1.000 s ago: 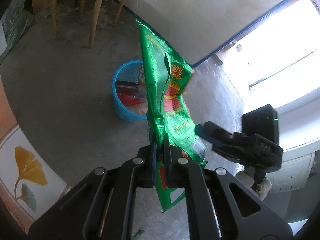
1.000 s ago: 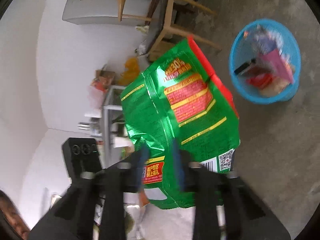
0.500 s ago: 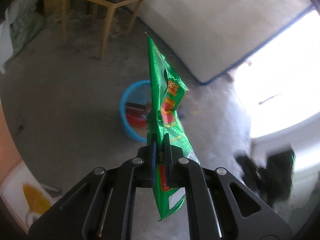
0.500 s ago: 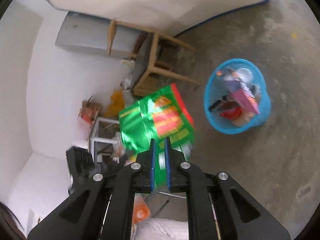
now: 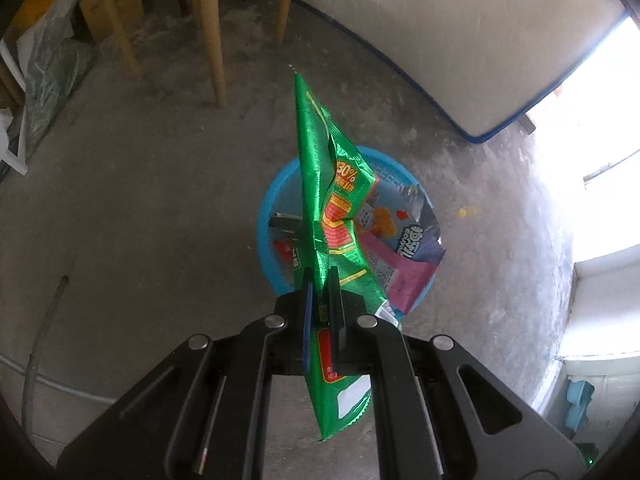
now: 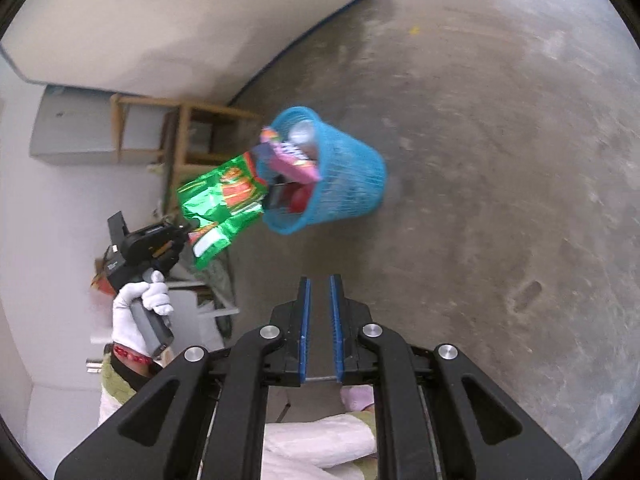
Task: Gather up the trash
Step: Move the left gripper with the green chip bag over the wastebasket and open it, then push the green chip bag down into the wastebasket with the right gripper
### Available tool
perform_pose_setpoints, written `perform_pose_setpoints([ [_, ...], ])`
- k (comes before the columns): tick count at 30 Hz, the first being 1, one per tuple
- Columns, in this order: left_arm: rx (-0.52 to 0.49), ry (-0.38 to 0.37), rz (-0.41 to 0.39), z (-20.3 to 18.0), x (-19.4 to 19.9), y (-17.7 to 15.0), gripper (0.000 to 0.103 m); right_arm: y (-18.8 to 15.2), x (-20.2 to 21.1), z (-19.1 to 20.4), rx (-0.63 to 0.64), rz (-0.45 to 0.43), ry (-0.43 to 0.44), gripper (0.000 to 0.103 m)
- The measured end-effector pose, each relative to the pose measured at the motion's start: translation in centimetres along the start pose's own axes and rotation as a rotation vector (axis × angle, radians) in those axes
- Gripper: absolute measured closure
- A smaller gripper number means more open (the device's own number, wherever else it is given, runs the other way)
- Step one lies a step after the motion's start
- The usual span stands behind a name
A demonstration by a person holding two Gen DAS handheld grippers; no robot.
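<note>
In the left wrist view, the left gripper (image 5: pixel 321 280) has its jaws clenched on a green snack bag (image 5: pixel 320 184), pinched edge-on near its lower part so that the bag sticks up and away from the camera. The bag hangs directly above a blue basket (image 5: pixel 272 208) standing on the concrete floor (image 5: pixel 140 200). Inside the basket lie other wrappers, among them a pink packet (image 5: pixel 404 280). A wooden chair (image 5: pixel 208 20) stands beyond, and a white mattress (image 5: pixel 460 32) with blue trim leans at the right.

In the right wrist view, the right gripper (image 6: pixel 319 280) is empty, its blue-padded jaws a narrow gap apart with only floor (image 6: pixel 500 160) seen between them. To the left, a white-gloved hand (image 6: pixel 140 308) holds the left gripper (image 6: pixel 188 228), whose green snack bag (image 6: pixel 220 200) hangs at the rim of the blue basket (image 6: pixel 348 184), partly overlapping its opening.
</note>
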State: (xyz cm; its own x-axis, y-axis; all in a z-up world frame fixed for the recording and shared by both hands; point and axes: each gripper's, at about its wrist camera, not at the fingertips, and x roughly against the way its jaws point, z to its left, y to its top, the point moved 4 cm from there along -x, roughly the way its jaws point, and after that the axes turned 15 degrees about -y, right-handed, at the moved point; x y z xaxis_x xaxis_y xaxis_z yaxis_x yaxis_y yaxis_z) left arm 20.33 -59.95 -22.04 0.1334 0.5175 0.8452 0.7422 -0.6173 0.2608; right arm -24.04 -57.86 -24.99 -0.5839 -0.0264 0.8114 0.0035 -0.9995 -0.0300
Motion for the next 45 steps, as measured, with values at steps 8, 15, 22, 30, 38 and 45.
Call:
perform_pose_setpoints([
  [8, 0.128, -0.074, 0.018, 3.1, -3.9, 1.6, 0.098, -0.6, -2.3, -0.7, -0.027, 0.045, -0.035, 0.092],
  [15, 0.236, -0.122, 0.133, 7.3, -8.1, -0.5, 0.091, -1.6, -4.4, 0.6, -0.025, 0.084, -0.049, 0.092],
  [22, 0.406, -0.212, 0.159, 10.3, -9.1, -1.9, 0.047, -2.0, -5.3, 1.6, -0.002, 0.097, -0.066, 0.092],
  [30, 0.374, -0.236, 0.112, 8.9, -7.2, -1.9, 0.041, -0.6, -6.2, 9.2, 0.237, -0.051, -0.14, 0.092],
  [38, 0.296, -0.366, 0.028, 6.1, -1.1, 0.4, 0.035, 3.4, -18.7, 23.6, 0.634, -0.106, -0.211, 0.092],
  [45, 0.256, -0.408, -0.002, 5.3, 3.8, 0.7, 0.035, 5.9, -32.8, 23.0, 0.709, 0.06, -0.498, 0.093],
])
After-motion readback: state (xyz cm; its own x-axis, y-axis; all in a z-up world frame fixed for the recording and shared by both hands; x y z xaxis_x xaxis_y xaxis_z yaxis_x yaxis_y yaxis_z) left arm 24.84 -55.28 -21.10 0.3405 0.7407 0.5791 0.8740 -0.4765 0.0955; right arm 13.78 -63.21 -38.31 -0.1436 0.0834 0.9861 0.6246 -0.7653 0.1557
